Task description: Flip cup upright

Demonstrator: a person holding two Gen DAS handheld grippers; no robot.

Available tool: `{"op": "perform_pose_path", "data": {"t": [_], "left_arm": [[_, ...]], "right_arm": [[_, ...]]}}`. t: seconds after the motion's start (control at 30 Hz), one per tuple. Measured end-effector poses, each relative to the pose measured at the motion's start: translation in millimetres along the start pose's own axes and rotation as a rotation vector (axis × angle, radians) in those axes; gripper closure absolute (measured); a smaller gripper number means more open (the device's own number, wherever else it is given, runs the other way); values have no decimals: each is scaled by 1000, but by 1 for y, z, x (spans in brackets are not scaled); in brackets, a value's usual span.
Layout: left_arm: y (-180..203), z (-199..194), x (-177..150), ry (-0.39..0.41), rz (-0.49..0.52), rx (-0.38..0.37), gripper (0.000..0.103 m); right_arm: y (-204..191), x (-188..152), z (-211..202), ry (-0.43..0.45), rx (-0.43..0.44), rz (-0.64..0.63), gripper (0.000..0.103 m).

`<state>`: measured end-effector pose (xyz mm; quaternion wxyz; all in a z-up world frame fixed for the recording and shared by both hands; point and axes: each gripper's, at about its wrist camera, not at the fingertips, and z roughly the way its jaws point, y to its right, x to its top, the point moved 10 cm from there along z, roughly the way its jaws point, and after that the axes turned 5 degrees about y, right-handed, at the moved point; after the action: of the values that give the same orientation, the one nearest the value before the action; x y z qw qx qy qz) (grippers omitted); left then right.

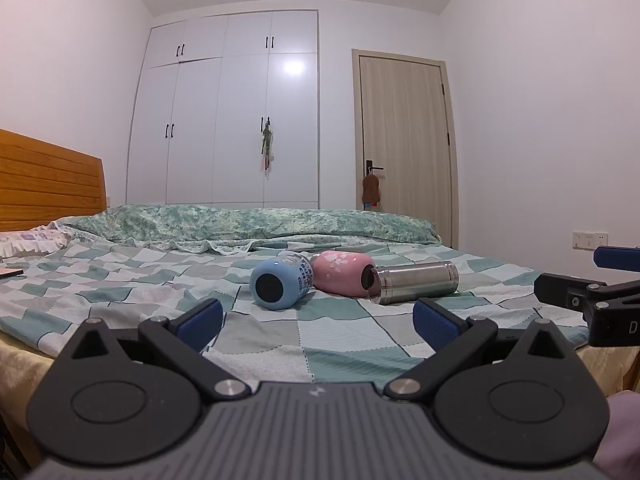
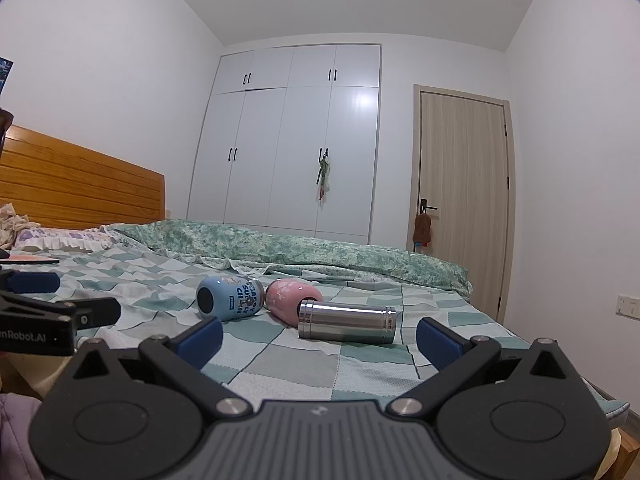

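Note:
Three cups lie on their sides on the bed: a light blue cup (image 1: 280,282) (image 2: 230,298) at left, a pink cup (image 1: 342,278) (image 2: 290,300) in the middle, and a steel cup (image 1: 416,282) (image 2: 346,322) at right, touching the pink one. My left gripper (image 1: 318,322) is open and empty, short of the cups near the bed's front edge. My right gripper (image 2: 320,338) is open and empty, just in front of the steel cup. Each gripper shows at the edge of the other's view.
The bed has a checked green sheet (image 1: 340,336) and a folded green quilt (image 1: 248,226) behind the cups. A wooden headboard (image 1: 44,184) stands at left with a pillow (image 2: 60,238). A white wardrobe (image 1: 240,120) and a door (image 1: 404,140) are beyond.

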<state>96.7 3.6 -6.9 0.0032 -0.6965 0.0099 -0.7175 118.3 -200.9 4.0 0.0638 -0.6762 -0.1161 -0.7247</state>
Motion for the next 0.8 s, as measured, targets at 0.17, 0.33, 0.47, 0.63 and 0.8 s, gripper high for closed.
{"op": "perform_pose_path", "data": {"t": [0.17,0.33,0.47,0.63,0.8], "left_arm": [[0,-1,0,0,-1,-1,0],[0,0,0,2,0,-2,0],[0,0,0,1,-1,-2,0],[0,0,0,2,-1,-3,0],[0,-1,0,2,-1,-2,0]], "right_arm": [[0,0,0,0,0,0,0],[0,0,0,-1,0,-1,0],[0,0,-2,-2,0,-1,0],[0,0,-2,-2,0,-1,0],[0,0,-1,-2,0,-1,0]]}}
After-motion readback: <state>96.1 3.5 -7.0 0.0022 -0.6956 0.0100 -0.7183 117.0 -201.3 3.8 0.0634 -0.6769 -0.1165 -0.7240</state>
